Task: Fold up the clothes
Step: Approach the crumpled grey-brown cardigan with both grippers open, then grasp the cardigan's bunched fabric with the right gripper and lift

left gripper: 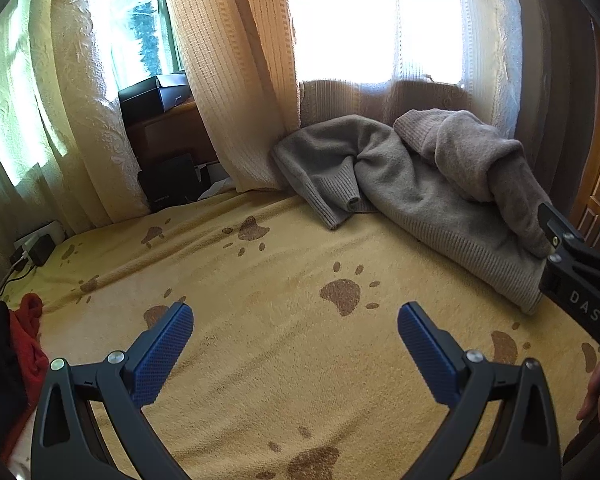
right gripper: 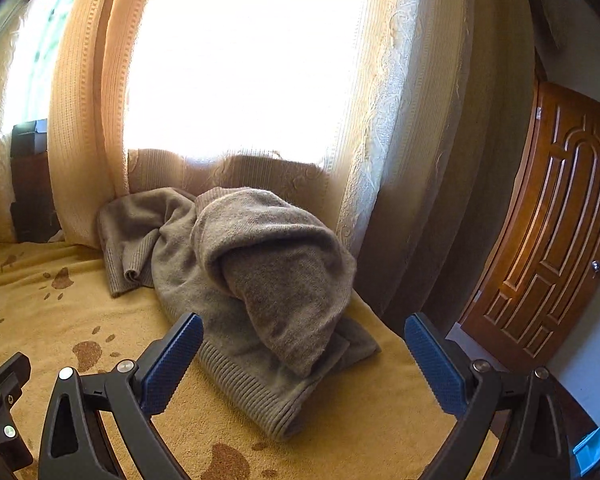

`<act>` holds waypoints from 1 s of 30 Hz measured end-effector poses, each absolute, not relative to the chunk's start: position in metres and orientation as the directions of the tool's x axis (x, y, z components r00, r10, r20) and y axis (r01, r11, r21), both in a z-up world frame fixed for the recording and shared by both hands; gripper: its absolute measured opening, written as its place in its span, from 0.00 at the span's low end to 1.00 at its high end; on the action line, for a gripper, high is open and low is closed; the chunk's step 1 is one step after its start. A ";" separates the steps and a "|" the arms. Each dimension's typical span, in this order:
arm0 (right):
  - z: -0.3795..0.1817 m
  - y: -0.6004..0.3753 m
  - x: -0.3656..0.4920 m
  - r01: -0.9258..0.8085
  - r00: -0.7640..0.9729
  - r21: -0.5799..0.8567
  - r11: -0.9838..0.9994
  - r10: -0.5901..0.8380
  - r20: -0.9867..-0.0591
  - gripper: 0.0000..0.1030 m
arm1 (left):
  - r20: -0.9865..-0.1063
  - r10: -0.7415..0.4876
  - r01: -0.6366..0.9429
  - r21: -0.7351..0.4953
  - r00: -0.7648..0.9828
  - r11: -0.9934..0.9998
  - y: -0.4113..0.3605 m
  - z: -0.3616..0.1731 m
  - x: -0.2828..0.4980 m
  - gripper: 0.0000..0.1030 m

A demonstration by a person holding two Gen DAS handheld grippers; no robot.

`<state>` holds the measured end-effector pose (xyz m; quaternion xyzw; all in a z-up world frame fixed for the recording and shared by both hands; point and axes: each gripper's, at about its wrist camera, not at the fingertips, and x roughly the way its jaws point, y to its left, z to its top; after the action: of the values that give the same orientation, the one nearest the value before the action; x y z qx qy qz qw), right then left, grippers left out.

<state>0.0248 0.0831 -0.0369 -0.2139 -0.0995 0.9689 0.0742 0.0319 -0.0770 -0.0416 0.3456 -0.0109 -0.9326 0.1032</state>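
Note:
A grey knitted sweater [left gripper: 428, 184] lies crumpled at the far side of the yellow paw-print blanket [left gripper: 284, 360], against the curtains. From the right wrist the sweater [right gripper: 236, 280] fills the middle, its ribbed hem nearest me. My left gripper [left gripper: 296, 324] stands open over bare blanket, well short of the sweater and left of it. My right gripper [right gripper: 304, 336] is open too, its blue pads [right gripper: 176, 360] on either side of the sweater's near edge, nothing held. In the left wrist view the right gripper's black body [left gripper: 576, 272] shows beside the sweater's right end.
Cream curtains [left gripper: 228, 80] hang behind the bed before a bright window. Black boxes [left gripper: 156, 96] sit on a wooden shelf at back left. A red garment [left gripper: 28, 336] lies at the blanket's left edge. A brown wooden door [right gripper: 556, 232] stands at right. A hand [left gripper: 596, 392] holds the right tool.

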 end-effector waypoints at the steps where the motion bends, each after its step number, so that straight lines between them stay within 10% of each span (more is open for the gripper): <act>1: -0.037 0.085 0.024 -0.097 -0.899 -0.224 -0.970 0.182 -0.398 1.00 | -0.644 -0.201 0.186 0.092 -0.738 -0.978 -0.077 -0.042 0.031 1.00; 23: -0.040 0.095 0.016 -0.041 -0.900 -0.188 -0.981 0.118 -0.420 1.00 | -0.663 -0.197 0.190 0.085 -0.722 -0.978 -0.080 -0.046 0.029 1.00; 30: -0.040 0.104 0.007 0.136 -0.854 0.000 -0.991 -0.117 -0.506 1.00 | -0.681 -0.183 0.197 0.057 -0.709 -0.979 -0.086 -0.049 0.027 1.00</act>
<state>0.0073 0.1038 -0.0399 -0.2618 -0.0179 0.9627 -0.0655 0.0274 -0.0857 -0.0486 0.3675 0.0098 -0.9243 0.1026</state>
